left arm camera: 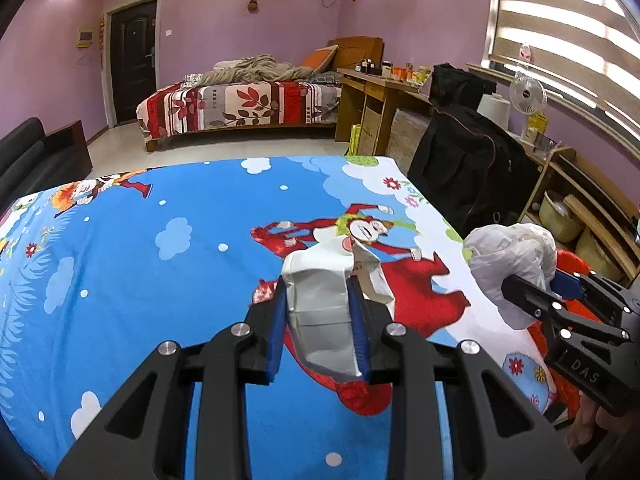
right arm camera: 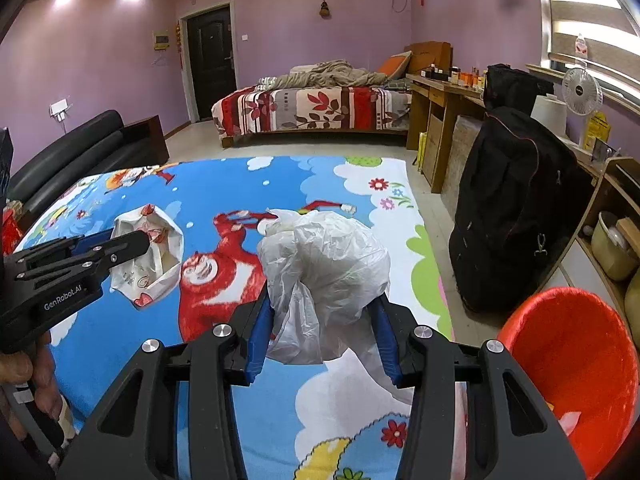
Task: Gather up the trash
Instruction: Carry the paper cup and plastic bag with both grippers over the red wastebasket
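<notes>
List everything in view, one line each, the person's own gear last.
paper bag: 1, white, crumpled, in left gripper
plastic bag: 1, translucent white, in right gripper
bin: 1, red, right of the near bed
cartoon sheet: 1, blue, on the near bed
far bed: 1, red-striped cover, by the back wall
black bag: 1, standing on the floor at right
fan: 1, white, by the window
left gripper: black, blue pads, shut on paper bag
right gripper: black, blue pads, shut on plastic bag
</notes>
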Demonstrator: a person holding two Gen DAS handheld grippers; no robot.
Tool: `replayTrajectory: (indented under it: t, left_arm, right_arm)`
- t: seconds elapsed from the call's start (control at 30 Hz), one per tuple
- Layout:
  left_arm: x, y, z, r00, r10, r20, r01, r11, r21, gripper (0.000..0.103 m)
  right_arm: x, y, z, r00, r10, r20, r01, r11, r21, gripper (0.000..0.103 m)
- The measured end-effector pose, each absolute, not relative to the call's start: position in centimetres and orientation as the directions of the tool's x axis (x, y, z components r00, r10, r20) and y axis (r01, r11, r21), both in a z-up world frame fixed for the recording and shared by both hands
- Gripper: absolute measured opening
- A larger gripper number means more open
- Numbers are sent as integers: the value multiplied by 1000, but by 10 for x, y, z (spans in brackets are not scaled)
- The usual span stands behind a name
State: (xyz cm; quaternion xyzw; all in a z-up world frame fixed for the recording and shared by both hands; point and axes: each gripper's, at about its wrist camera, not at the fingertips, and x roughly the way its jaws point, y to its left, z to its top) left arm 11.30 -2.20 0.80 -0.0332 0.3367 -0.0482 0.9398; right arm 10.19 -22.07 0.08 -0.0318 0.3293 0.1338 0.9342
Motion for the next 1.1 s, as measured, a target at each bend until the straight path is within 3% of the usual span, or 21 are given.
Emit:
replayTrajectory:
  t: [0.3, 1.1]
  left_arm:
    - [108, -40, 3, 757, -128, -640, 110, 992, -68, 28]
    - [101, -114, 22, 749, -227, -622, 265, 964, -33, 28]
  right_arm:
    - [90, -239, -20, 727, 215, -652, -249, 968, 42, 44]
    - [56, -334, 0, 770, 111, -628, -98, 994, 55, 44]
